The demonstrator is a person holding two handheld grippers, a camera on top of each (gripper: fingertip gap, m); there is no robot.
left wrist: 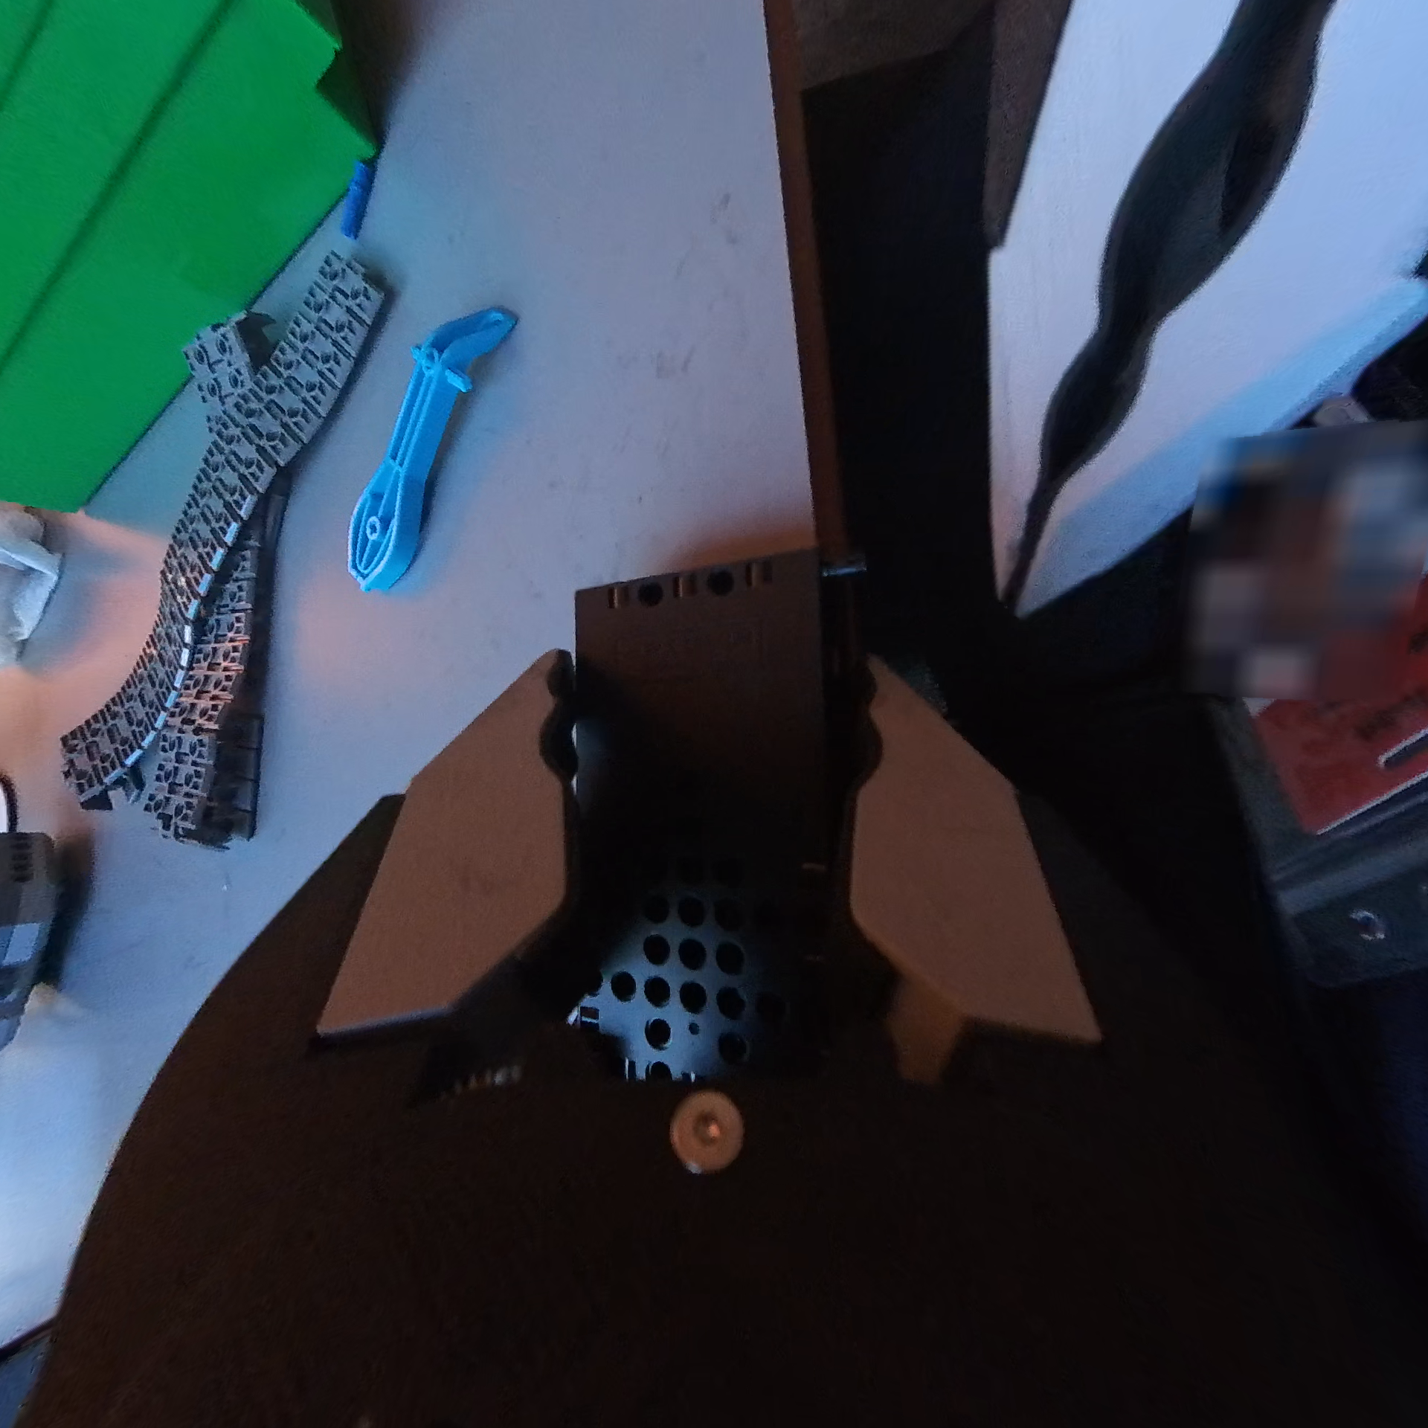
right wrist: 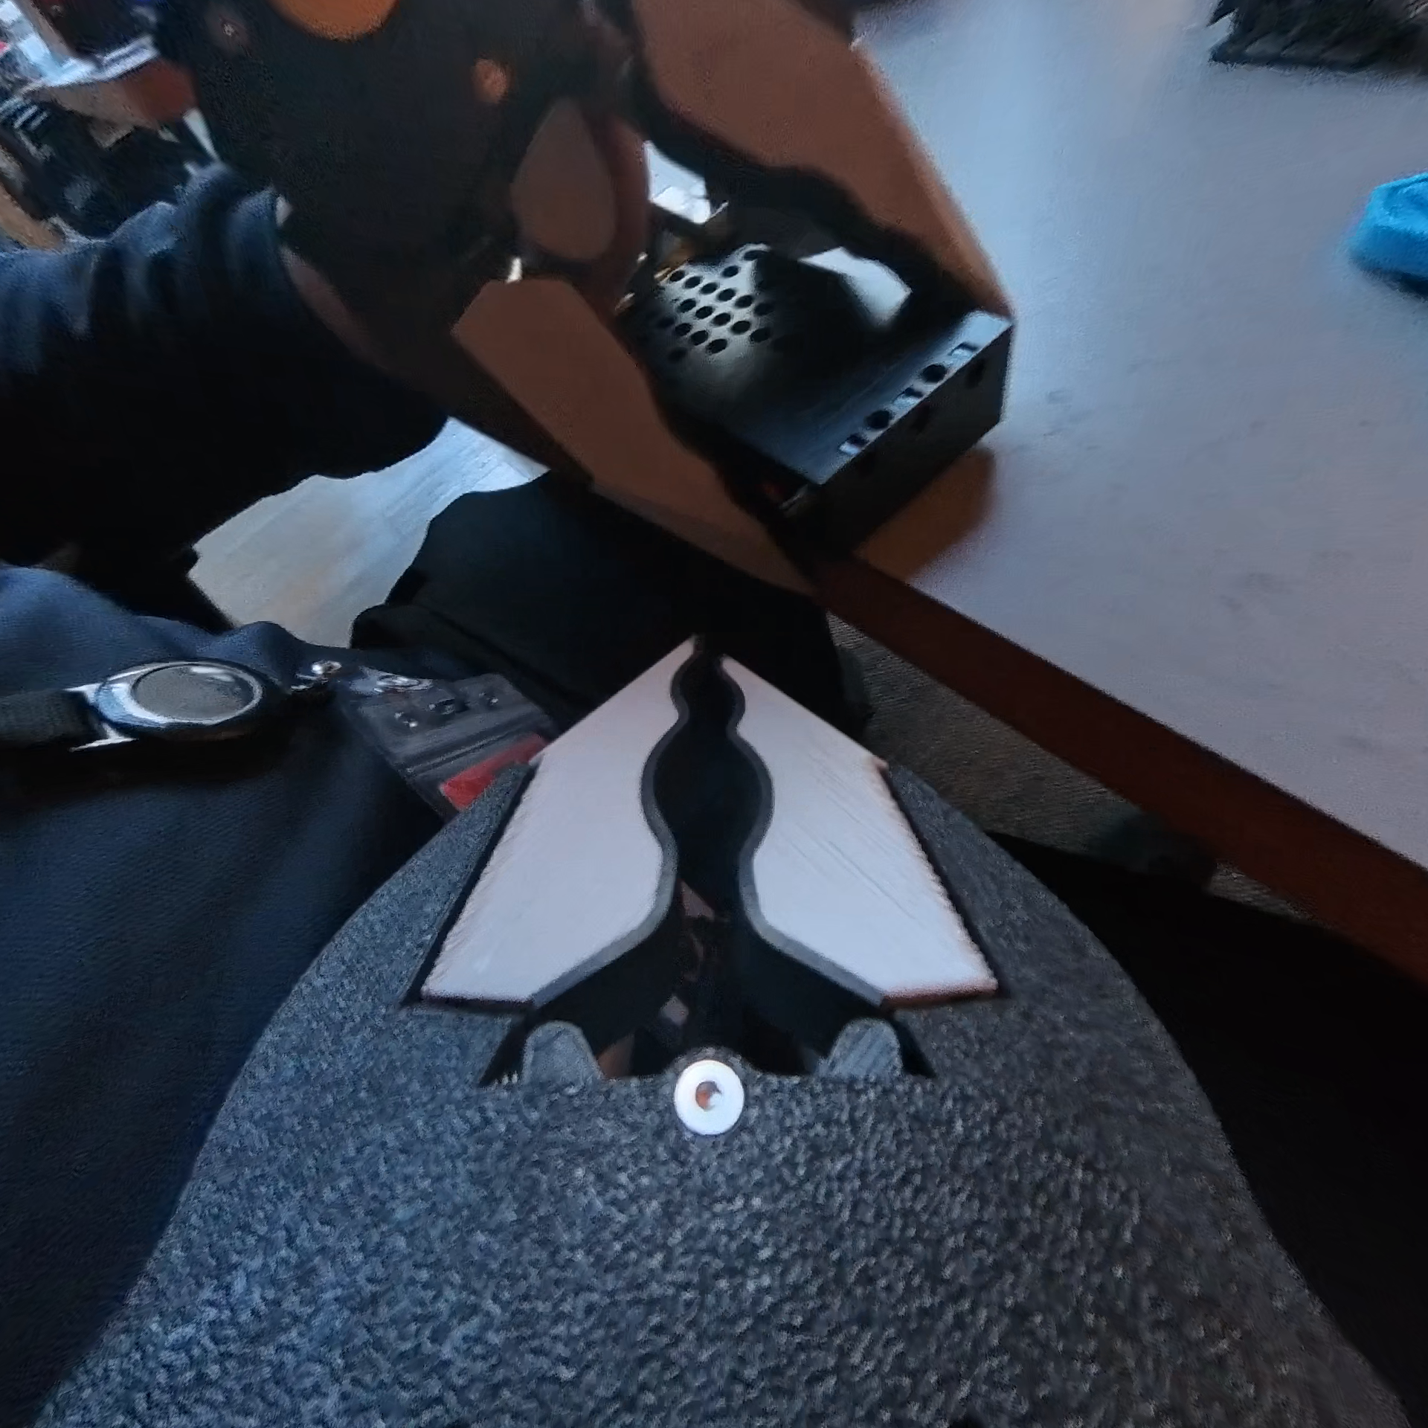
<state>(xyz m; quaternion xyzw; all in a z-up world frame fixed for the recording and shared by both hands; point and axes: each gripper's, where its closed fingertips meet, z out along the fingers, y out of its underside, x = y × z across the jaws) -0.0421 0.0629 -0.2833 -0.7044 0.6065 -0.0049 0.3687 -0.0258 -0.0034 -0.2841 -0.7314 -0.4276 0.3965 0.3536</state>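
Left tongs [left wrist: 715, 695] clamped on a black perforated box [left wrist: 695, 680] at the tabletop [left wrist: 579, 270] edge; right tongs [right wrist: 709, 657] nearly together, empty, below that edge.

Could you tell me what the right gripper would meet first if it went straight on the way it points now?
Probably the table's brown edge, just beyond the shut, empty right gripper; depth is unclear.

Left gripper [left wrist: 715, 688]: fingers [left wrist: 464, 858] spread wide and clamped against the sides of a black box [left wrist: 699, 695], seen angled downward in the right wrist view. Right gripper [right wrist: 711, 657]: held lower, tips nearly touching, nothing gripped between them. A dark sleeve [right wrist: 154, 324] is seen behind the left gripper.
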